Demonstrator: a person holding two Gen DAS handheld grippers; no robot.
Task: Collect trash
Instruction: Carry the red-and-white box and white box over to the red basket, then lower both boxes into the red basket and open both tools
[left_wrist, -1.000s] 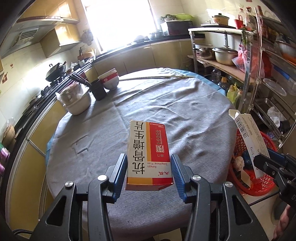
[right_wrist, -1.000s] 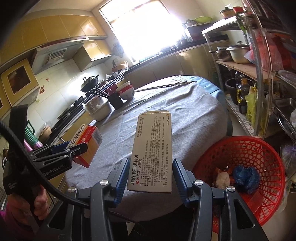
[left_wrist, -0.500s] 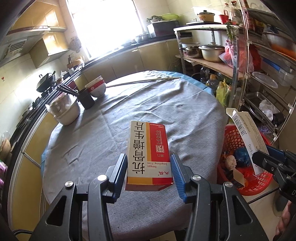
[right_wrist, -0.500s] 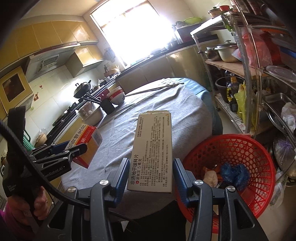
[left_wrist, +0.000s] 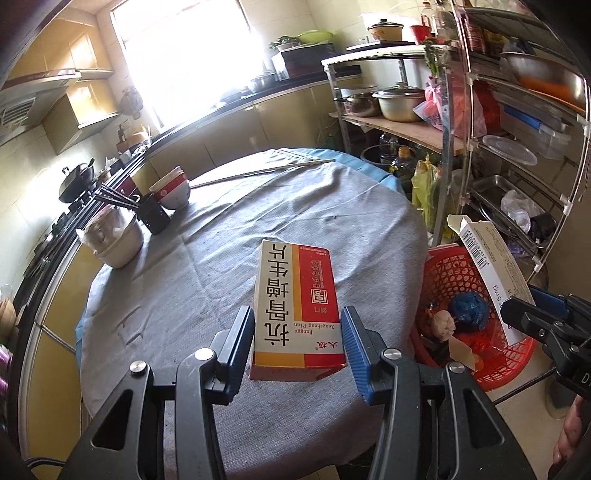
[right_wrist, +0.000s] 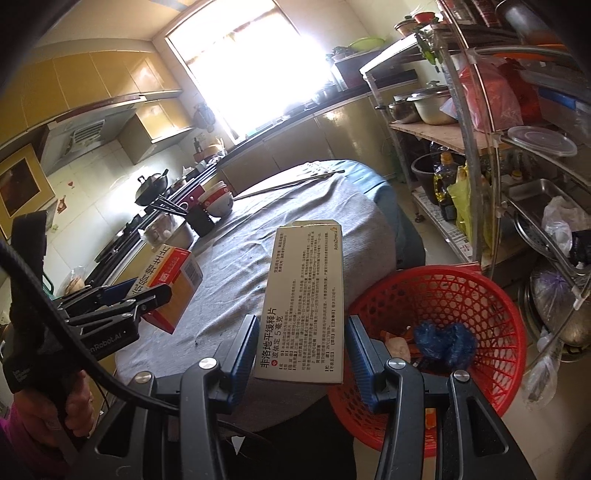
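Two cartons in hand, one per gripper, and neither grip has changed over the last second: we see the left gripper (left_wrist: 297, 334) with its blue pads pressed on the flanks of the red-and-white box (left_wrist: 295, 306), jaws part-way apart at the box's width, and the right gripper (right_wrist: 301, 349) clamped the same way on the white box (right_wrist: 304, 306). What differs from the earlier frames is the backdrop. In the left wrist view the red basket (left_wrist: 476, 273) shows more of its bowl than a second ago, and the bowls (left_wrist: 171, 190) and chopstick holder (left_wrist: 153, 216) sit a little further along the grey tablecloth (left_wrist: 207, 266). In the right wrist view the basket (right_wrist: 491, 295) has slid leftward and nearer beneath the white box, whose lower right corner now overlaps its rim. We note the red-and-white box held above the table's near edge, long axis running straight away from the jaws toward the window, printed face up, its near end flap slightly ajar. The white box likewise points forward along the fingers, text face up, far flap open, hanging over the cloth's edge beside the basket. Blue wad (right_wrist: 443, 341) and scraps lie inside the basket.
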